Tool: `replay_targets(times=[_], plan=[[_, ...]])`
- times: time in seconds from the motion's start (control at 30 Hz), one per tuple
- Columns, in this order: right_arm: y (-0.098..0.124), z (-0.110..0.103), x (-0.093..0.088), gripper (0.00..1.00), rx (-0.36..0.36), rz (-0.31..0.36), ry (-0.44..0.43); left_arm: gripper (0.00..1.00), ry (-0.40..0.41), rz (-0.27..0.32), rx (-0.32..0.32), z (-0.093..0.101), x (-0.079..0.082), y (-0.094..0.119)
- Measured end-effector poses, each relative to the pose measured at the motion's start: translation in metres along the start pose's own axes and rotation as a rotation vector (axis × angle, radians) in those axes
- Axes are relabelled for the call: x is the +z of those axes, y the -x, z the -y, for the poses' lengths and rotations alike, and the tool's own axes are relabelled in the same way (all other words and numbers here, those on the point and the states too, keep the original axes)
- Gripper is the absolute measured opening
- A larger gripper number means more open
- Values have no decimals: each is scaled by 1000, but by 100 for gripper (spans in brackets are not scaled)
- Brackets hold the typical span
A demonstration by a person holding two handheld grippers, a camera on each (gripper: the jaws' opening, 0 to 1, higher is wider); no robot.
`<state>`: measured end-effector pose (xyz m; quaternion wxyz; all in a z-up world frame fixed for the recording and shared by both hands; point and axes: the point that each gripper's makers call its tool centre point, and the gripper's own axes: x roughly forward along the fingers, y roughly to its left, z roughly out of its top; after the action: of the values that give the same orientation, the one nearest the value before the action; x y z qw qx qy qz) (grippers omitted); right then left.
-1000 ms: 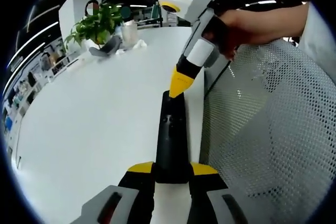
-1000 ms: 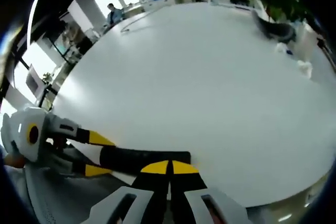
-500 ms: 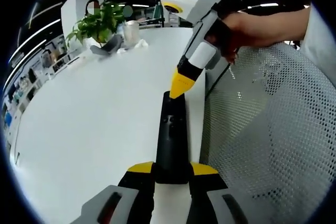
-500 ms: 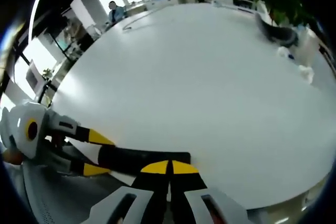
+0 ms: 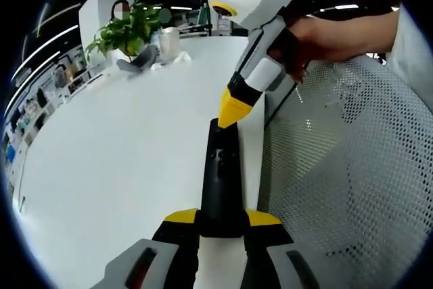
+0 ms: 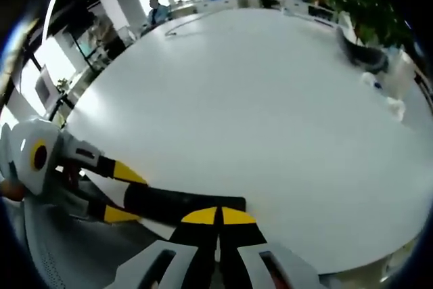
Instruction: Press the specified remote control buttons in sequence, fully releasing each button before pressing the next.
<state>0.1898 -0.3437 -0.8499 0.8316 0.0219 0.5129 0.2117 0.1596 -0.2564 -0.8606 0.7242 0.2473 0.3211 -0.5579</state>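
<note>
Two grippers share the work: the left gripper (image 5: 222,220) clamps the remote (image 5: 220,177) near the table (image 5: 122,160) edge to steady it; the right gripper (image 5: 230,117), jaws closed together, tips on its far end like a pressing finger.

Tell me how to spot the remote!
Find the big white table and follow its edge beside the mesh chair. The remote is the long black bar there, clamped in the left gripper, with the right gripper at its far end.
</note>
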Motion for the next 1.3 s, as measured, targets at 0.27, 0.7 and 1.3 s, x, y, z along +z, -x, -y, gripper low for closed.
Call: replay_targets(times=[0.27,0.7,1.3], plan=[[-1,-6,0,0,36,-8,-49,24,-9,2,-2,0,0,0],[-3,-10,-1,0,57,-19,-60,24,-32,6,-5,0,1,0],[-3,-10,0,0,60,-16,-89,24,-19,14,-4,-1,1,-1]])
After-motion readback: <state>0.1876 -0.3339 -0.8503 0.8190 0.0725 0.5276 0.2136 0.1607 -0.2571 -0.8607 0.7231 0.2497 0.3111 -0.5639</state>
